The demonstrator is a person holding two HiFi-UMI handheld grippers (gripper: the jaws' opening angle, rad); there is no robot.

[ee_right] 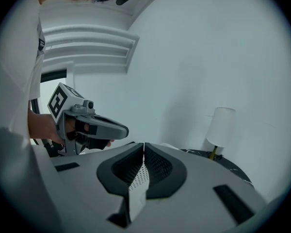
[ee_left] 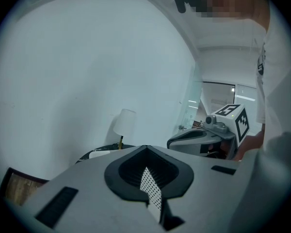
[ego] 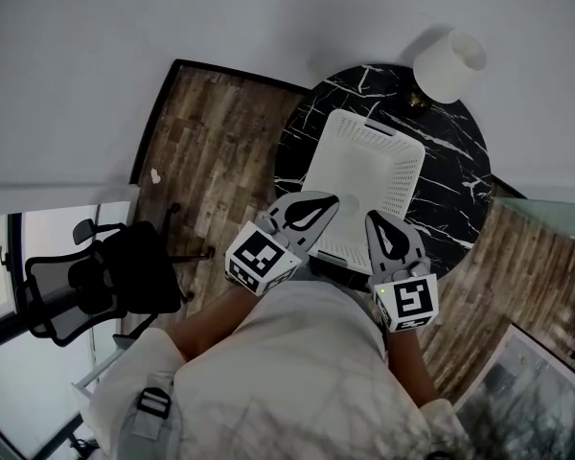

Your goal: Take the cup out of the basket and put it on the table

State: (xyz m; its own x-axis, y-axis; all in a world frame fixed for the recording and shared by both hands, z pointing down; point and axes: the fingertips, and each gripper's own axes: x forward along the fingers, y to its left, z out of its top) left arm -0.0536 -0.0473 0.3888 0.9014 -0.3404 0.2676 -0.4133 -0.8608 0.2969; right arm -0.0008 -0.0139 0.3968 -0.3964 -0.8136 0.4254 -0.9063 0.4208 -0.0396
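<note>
Below, black marble table [ego: 460, 175] holds white basket [ego: 409, 166]; left gripper [ego: 328, 200] and right gripper [ego: 375, 218] jaws clenched.

One basket [ego: 369, 175], one lamp [ego: 448, 63], one table [ego: 455, 151]

Black marble table [ego: 457, 166] (white basket [ego: 384, 174], lamp [ego: 448, 65])

The basket [ego: 364, 172] is white, dotted with small holes. The table [ego: 457, 161] is black with white marble veins. The far lamp shade [ego: 448, 63] is white. The floor [ego: 211, 123] is brown wood planks. The left gripper [ego: 328, 201] and right gripper [ego: 376, 220] are grey, and their cubes bear black-and-white squares. The chair [ego: 125, 266] on the left is black.
</note>
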